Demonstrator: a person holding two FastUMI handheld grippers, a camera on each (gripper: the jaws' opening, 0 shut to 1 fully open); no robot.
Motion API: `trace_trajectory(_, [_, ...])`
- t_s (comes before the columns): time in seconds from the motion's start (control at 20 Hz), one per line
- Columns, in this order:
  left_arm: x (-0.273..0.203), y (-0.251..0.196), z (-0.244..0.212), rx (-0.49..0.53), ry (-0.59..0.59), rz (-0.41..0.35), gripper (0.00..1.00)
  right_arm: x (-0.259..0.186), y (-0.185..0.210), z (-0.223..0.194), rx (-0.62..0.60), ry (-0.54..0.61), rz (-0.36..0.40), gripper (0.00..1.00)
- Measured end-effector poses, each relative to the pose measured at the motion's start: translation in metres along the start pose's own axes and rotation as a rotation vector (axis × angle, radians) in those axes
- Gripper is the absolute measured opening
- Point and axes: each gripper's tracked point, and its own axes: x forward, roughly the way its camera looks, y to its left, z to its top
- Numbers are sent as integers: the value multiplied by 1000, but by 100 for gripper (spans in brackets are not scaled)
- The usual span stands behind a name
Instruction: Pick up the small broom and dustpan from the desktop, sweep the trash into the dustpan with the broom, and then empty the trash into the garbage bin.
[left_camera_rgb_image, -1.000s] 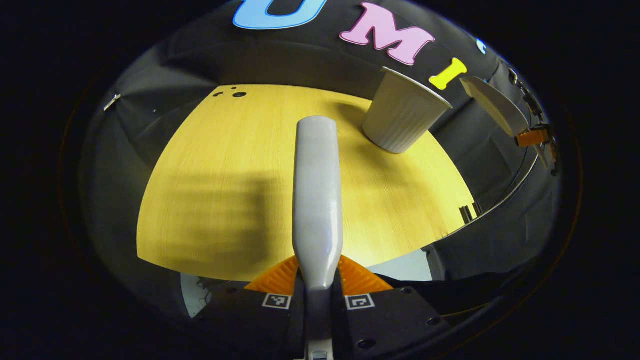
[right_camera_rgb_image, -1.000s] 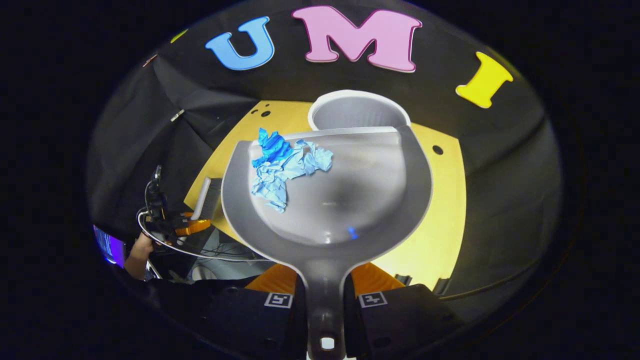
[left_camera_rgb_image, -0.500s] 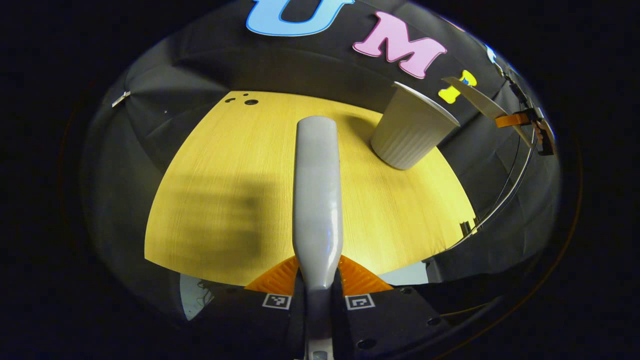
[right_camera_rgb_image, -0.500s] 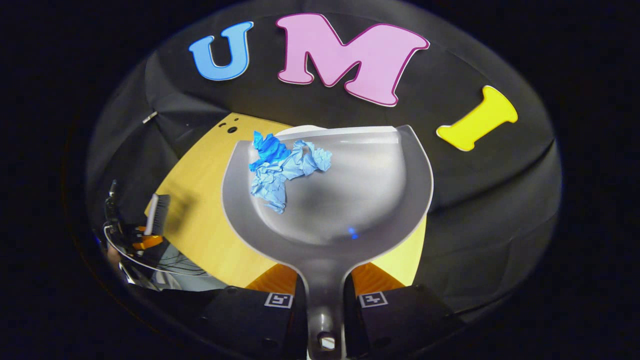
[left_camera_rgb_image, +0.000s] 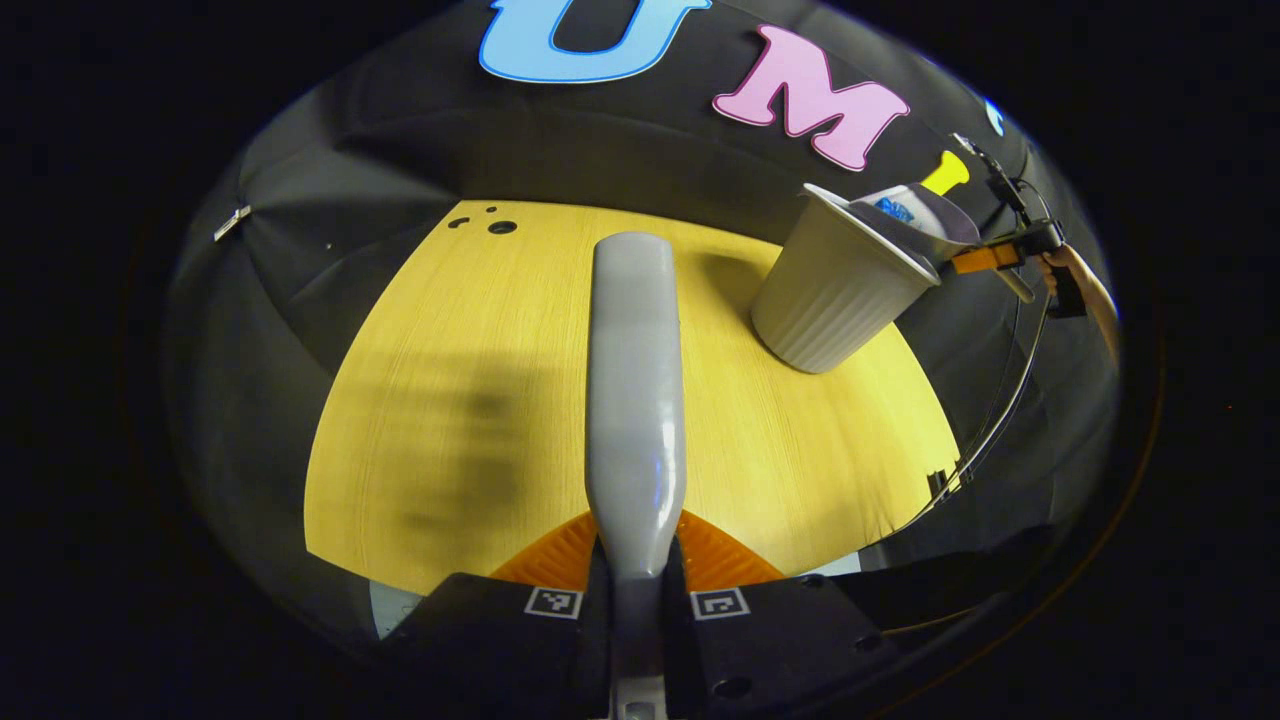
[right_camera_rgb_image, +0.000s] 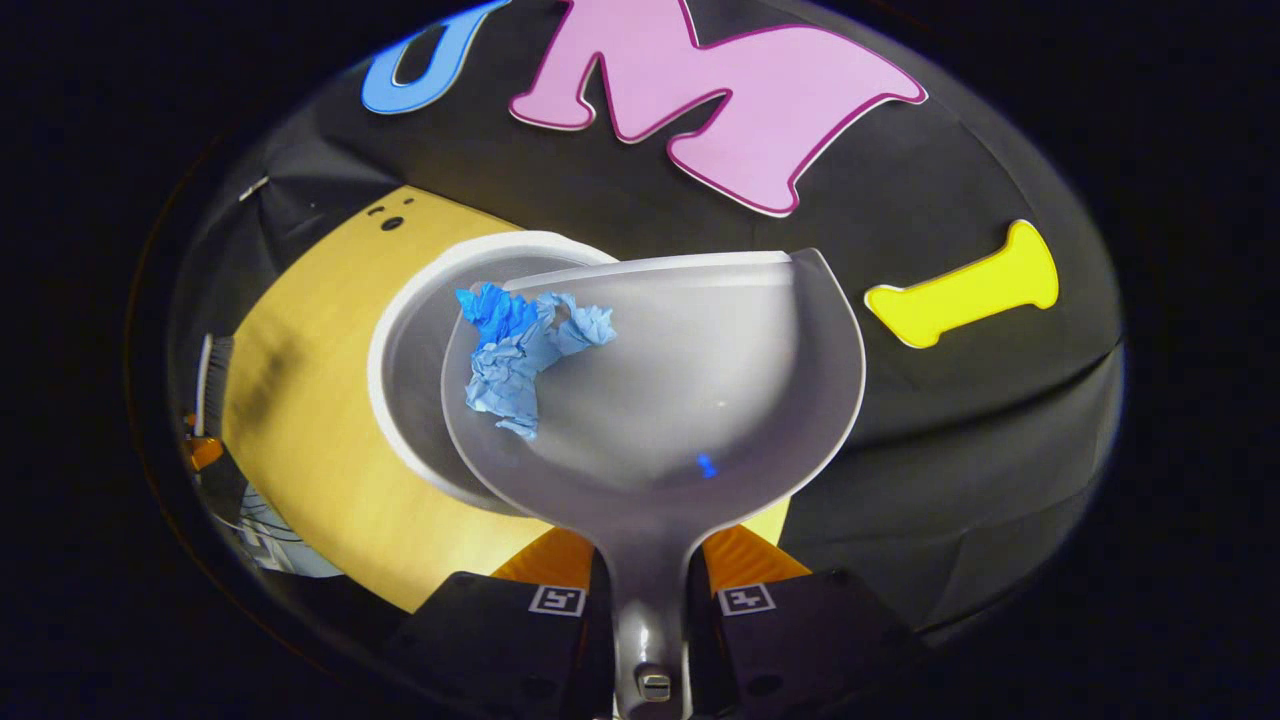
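the right tongs (right_camera_rgb_image: 650, 590) are clamped on the handle of the grey dustpan (right_camera_rgb_image: 700, 400), both fingers pressed against it from either side, and the pan is held out over the white garbage bin (right_camera_rgb_image: 410, 340), its front lip above the bin's open mouth. the crumpled blue trash (right_camera_rgb_image: 520, 350) sits in the pan's front left part, right by the lip, above the bin's inside. in the left gripper view the same pan shows tilted over the bin's (left_camera_rgb_image: 840, 300) rim, with the right tongs (left_camera_rgb_image: 985, 260) and a hand (left_camera_rgb_image: 1090, 290) just behind it. the left tongs (left_camera_rgb_image: 637, 580) are closed on the grey handle of the small broom (left_camera_rgb_image: 635, 390), which reaches forward over the yellow desk (left_camera_rgb_image: 480, 380). the bin stands on the desk near its far right corner, well apart from the broom.
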Motion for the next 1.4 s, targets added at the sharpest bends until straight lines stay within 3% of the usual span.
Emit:
trace_trajectory(0.1, [6, 4, 2, 32, 6, 29, 25, -3, 2, -1, 8, -12, -23, 33])
trace_trajectory(0.25, [15, -5, 4, 34, 18, 17, 25, -3, 5, -5, 32, -16, -41, 33])
trace_trajectory(0.35, [20, -7, 3, 35, 27, 16, 25, -5, 2, -1, -14, -32, -90, 33])
trace_trajectory(0.7, [29, -15, 4, 7, 49, -7, 25, -3, -4, 9, -284, -104, -329, 33])
trace_trajectory(1.15, [36, -13, -2, -47, 60, -2, 25, -10, -2, 9, -403, -167, -610, 33])
trace_trajectory(1.4, [38, -12, -12, -53, 80, 3, 25, -13, -3, 14, -462, -194, -696, 33])
